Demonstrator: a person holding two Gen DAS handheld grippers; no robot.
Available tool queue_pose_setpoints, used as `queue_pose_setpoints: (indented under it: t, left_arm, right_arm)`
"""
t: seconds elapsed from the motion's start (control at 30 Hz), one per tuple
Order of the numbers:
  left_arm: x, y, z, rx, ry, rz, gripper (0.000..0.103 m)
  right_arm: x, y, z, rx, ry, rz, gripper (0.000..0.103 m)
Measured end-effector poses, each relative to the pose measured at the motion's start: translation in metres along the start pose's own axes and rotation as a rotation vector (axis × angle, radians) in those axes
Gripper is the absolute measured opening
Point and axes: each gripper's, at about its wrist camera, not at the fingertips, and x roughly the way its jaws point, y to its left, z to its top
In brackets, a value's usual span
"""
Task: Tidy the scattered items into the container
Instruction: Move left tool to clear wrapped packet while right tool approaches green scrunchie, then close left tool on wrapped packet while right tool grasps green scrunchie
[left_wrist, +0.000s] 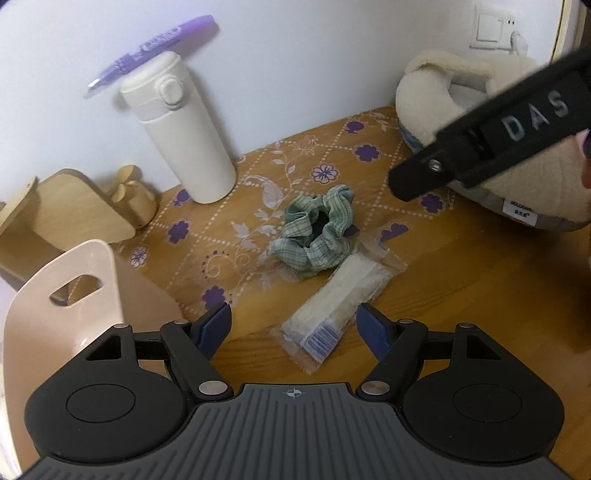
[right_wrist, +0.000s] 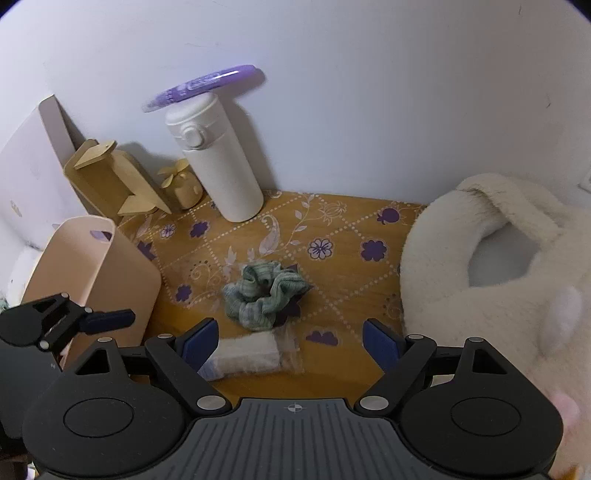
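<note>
A: What lay on the desk (left_wrist: 461, 295) for us to tidy?

B: We saw a green checked scrunchie (left_wrist: 318, 230) near the middle, on a clear mat printed with purple flowers (left_wrist: 325, 173). Touching its near edge was a flat white item sealed in a clear packet (left_wrist: 334, 314), barcode end towards us.

A: And the container?

B: A pale pink bin (right_wrist: 92, 280) with a handle slot stood at the left edge, apart from both items. We could not see inside it.

A: Where were our grippers?

B: The left gripper (left_wrist: 293, 328) hung above the packet, released, its blue pads either side and clear of the packet. The right gripper (right_wrist: 288, 345) was also spread wide with nothing in its grasp, above the packet's far end, just short of the scrunchie.

A: Anything further out?

B: A white flask (left_wrist: 184, 133) stood by the wall with a purple pen (left_wrist: 155, 48) across its lid, wooden pieces (left_wrist: 70, 206) to its left, and a cream plush slipper (right_wrist: 491, 273) on the right.
</note>
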Motion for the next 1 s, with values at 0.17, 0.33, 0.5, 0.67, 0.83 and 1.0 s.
queue_pose_setpoints:
  t: [0.17,0.33,0.5,0.67,0.83,1.0]
  left_arm:
    - [0.019,0.000,0.002,0.017,0.013,-0.031,0.076]
    - [0.032,0.000,0.005,0.036,0.014,-0.059,0.076]
    - [0.046,0.000,0.005,0.044,0.035,-0.096,0.076]
    - [0.056,-0.001,0.003,0.052,0.058,-0.128,0.076]
    - [0.062,-0.003,0.004,0.054,0.068,-0.147,0.076]
    - [0.070,-0.002,0.004,0.045,0.092,-0.145,0.076]
  right_arm:
    - [0.025,-0.007,0.007,0.004,0.010,0.031,0.086]
    - [0.046,-0.011,0.011,-0.003,0.019,0.048,0.086]
    - [0.061,-0.015,0.016,0.001,0.017,0.075,0.086]
    - [0.075,-0.013,0.017,-0.001,0.032,0.087,0.080]
    - [0.088,-0.011,0.016,-0.003,0.055,0.101,0.070]
    - [0.097,-0.011,0.016,0.000,0.075,0.116,0.055]
